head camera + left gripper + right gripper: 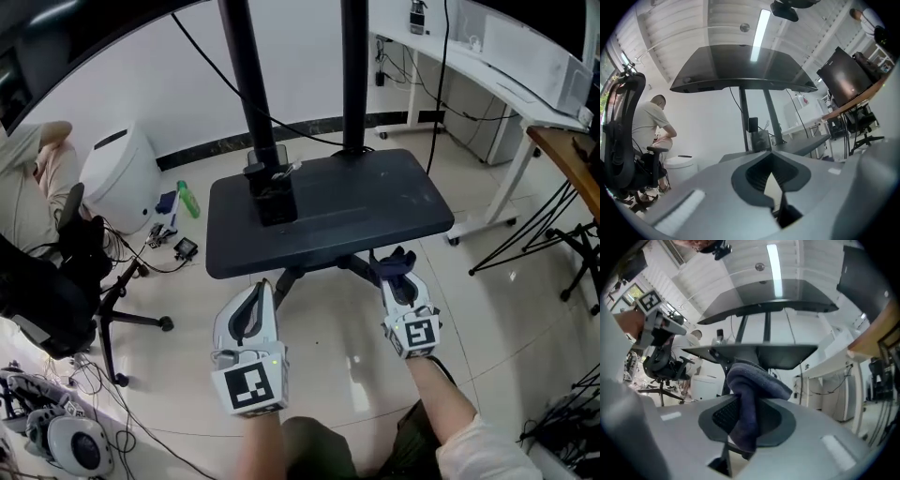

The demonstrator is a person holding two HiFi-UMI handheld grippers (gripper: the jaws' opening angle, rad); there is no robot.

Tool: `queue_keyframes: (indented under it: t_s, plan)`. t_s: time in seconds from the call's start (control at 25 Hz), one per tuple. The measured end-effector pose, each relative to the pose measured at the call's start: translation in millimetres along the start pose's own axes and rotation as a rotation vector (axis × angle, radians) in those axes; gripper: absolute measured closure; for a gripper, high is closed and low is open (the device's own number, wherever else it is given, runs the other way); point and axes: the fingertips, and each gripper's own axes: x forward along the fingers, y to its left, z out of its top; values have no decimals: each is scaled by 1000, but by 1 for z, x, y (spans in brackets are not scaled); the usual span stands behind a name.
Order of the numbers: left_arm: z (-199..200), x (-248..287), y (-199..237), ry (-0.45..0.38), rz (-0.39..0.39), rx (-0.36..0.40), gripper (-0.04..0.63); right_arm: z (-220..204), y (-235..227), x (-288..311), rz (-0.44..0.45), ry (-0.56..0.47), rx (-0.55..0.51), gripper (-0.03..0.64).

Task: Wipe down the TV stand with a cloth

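Right claw (398, 281) pinching dark blue cloth (392, 262). Cloth bunched up, sits by near right edge of TV stand (356, 206), not on top yet. Left claw (259, 296) pressed together, nothing in it, by near left edge.

What could go wrong:
- Hard rub might pull cloth out of pinch.
- Cloth might catch black box (273, 194) and wires at far left and tug them.
- Big push might make stand wobble. Left claw not holding it.
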Motion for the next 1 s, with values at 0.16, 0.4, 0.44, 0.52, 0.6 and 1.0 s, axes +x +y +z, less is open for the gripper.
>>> queue_keyframes:
  t_s: [0.16,0.4,0.44,0.52,0.6,1.0]
  plan:
    - [27,6,-4,-36,11,-1,592,-4,-17,91,42,-30,-29,534]
    - [61,-1,-4,-197,19,-17,592,19,-38,158,56,-16,-8,534]
    - [65,-1,-1,-234,26,-15,592,17,-38,164,61,-11,-5,534]
    - [53,-5,2,-170,26,-3,591,-11,-37,176,77,30,3,534]
    - [32,-10,2,-56,23,10,592,-71,-35,185,85,119,3,534]
    - [3,-5,26,-122,57,-3,592,-328,16,164,124,499,77,534]
